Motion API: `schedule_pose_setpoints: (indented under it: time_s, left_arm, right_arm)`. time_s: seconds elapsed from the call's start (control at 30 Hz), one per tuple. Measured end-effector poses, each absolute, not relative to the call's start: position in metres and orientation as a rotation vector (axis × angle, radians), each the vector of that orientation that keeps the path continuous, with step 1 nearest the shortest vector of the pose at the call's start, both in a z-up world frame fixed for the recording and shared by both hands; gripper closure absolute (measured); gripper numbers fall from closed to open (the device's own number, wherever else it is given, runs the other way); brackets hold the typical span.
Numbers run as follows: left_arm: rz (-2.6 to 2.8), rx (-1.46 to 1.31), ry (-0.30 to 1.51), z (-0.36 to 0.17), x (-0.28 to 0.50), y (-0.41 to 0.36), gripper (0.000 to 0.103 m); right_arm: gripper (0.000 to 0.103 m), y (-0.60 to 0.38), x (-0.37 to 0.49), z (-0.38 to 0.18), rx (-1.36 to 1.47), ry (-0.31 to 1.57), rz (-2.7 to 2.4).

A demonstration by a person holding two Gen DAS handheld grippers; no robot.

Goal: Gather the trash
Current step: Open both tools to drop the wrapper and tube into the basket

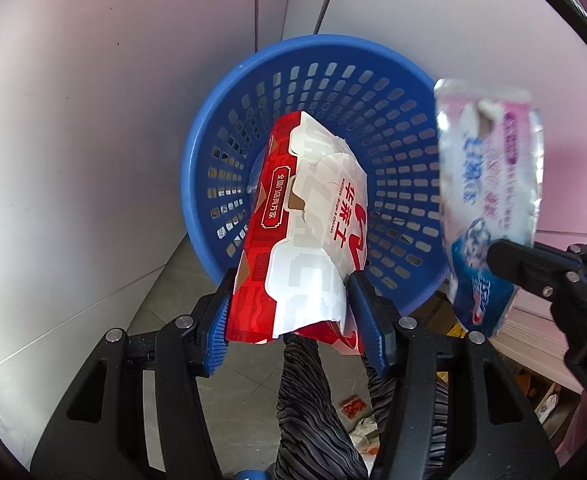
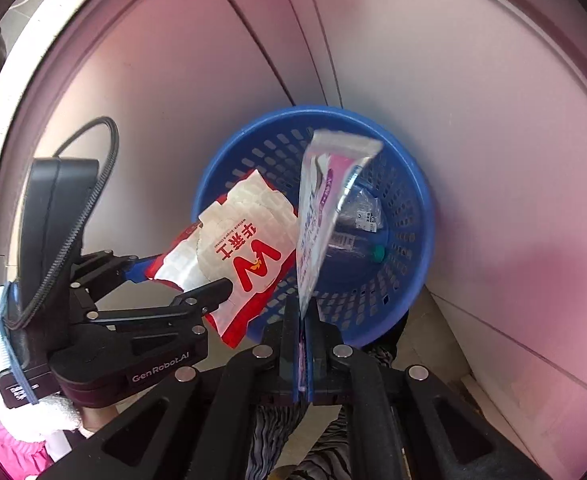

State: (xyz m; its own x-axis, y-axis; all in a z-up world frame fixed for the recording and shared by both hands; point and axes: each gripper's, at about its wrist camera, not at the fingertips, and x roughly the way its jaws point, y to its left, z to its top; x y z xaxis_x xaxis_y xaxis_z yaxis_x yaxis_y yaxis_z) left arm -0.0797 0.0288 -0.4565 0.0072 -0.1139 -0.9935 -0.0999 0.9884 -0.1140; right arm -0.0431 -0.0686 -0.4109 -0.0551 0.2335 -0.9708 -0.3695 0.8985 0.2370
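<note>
- Over the blue basket (image 1: pixel 229 92), a red-and-white paper bag (image 1: pixel 305 220) is clamped by the left gripper (image 1: pixel 289 312).
- A pink-and-white wrapper (image 2: pixel 317 216) (thin, edge-on) is pinched by the right gripper (image 2: pixel 303 344).

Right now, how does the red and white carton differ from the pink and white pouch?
The red and white carton, folded cardboard, fills a wide gap between the left gripper's fingers; the pink and white pouch, thin plastic film, is pinched edge-on in the nearly closed right gripper. The carton is broad and creased; the pouch is narrow and flat. Both are held over the blue basket.
</note>
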Motion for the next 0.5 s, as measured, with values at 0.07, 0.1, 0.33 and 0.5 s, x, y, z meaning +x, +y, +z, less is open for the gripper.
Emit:
schedule_pose_setpoints:
  time_s: [0.07, 0.1, 0.33, 0.5]
  left_arm:
    - [-0.008, -0.169, 1.569, -0.458, -0.078, 0.030, 0.047]
    - [-0.008, -0.169, 1.571, -0.458, -0.077, 0.031, 0.047]
    - [-0.002, -0.158, 1.560, -0.454, -0.070, 0.035, 0.046]
    - [-0.019, -0.157, 1.557, -0.449, -0.065, 0.036, 0.043]
  right_arm:
    - [0.103, -0.070, -0.042, -0.414, -0.106, 1.559, 0.483]
    - [0.103, -0.069, -0.042, -0.416, -0.104, 1.563, 0.480]
    - [0.103, -0.075, -0.037, -0.414, -0.109, 1.554, 0.485]
    - [0.083, -0.078, -0.033, -0.409, -0.109, 1.547, 0.486]
